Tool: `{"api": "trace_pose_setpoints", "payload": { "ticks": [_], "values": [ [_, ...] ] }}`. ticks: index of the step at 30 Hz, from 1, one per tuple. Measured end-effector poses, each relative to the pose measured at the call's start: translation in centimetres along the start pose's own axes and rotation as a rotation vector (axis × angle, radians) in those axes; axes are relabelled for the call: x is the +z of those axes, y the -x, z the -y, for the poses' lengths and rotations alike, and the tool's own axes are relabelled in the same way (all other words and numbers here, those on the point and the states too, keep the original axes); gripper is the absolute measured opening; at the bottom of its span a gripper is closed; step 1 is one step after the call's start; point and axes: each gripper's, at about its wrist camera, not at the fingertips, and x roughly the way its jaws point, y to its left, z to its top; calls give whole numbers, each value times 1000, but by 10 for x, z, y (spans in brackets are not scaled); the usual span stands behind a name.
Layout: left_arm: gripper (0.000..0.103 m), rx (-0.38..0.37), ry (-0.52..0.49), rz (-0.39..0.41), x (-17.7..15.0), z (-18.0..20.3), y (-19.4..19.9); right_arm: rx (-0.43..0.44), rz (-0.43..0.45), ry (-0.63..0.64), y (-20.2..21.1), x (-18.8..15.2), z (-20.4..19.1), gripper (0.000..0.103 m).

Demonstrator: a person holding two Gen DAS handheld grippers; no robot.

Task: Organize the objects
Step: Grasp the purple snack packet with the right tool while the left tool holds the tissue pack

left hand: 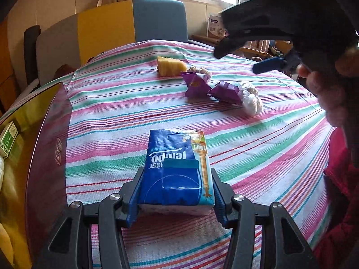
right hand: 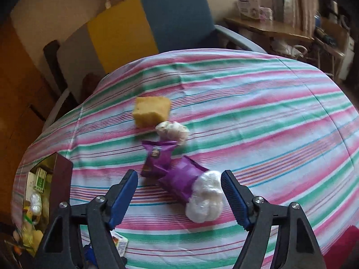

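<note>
My left gripper [left hand: 177, 192] is shut on a blue Tempo tissue pack [left hand: 177, 168], held just above the striped tablecloth [left hand: 258, 148]. My right gripper [right hand: 179, 195] is open, hovering over a white plastic-wrapped bundle [right hand: 205, 198] and a purple snack packet [right hand: 181, 179]. A second purple packet [right hand: 157, 157], another white bundle [right hand: 172, 132] and a yellow sponge [right hand: 151, 111] lie further back. In the left wrist view the sponge [left hand: 171, 66], purple packets [left hand: 208, 87] and white bundle [left hand: 250, 98] lie mid-table, with the right gripper [left hand: 264, 51] above them.
A dark red box with a gold lining [left hand: 33, 134] stands at the table's left edge, holding a green-white carton [left hand: 7, 140]; it shows in the right wrist view [right hand: 60, 179] with several items inside. Blue and yellow chairs [right hand: 177, 15] stand beyond the table.
</note>
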Motion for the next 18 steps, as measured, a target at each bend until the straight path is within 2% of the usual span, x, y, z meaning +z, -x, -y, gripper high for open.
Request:
{"api": "trace_pose_setpoints", "payload": {
  "ticks": [5, 10, 11, 12, 13, 15, 18],
  "values": [
    [53, -14, 11, 2, -1, -2, 1, -36, -41, 123, -25, 5, -32, 72],
    [53, -20, 16, 3, -1, -2, 1, -105, -141, 170, -74, 17, -45, 66],
    [53, -21, 16, 3, -1, -2, 1, -124, -153, 175, -82, 19, -45, 61],
    [53, -20, 16, 3, -1, -2, 1, -148, -161, 186, -90, 21, -45, 41],
    [53, -21, 16, 4, -1, -2, 1, -141, -181, 185, -97, 22, -46, 31],
    [53, -20, 17, 3, -1, -2, 1, -121, -179, 208, -98, 22, -51, 29],
    [53, -20, 17, 4, -1, -2, 1, -46, -200, 321, -88, 9, -68, 29]
  ]
}}
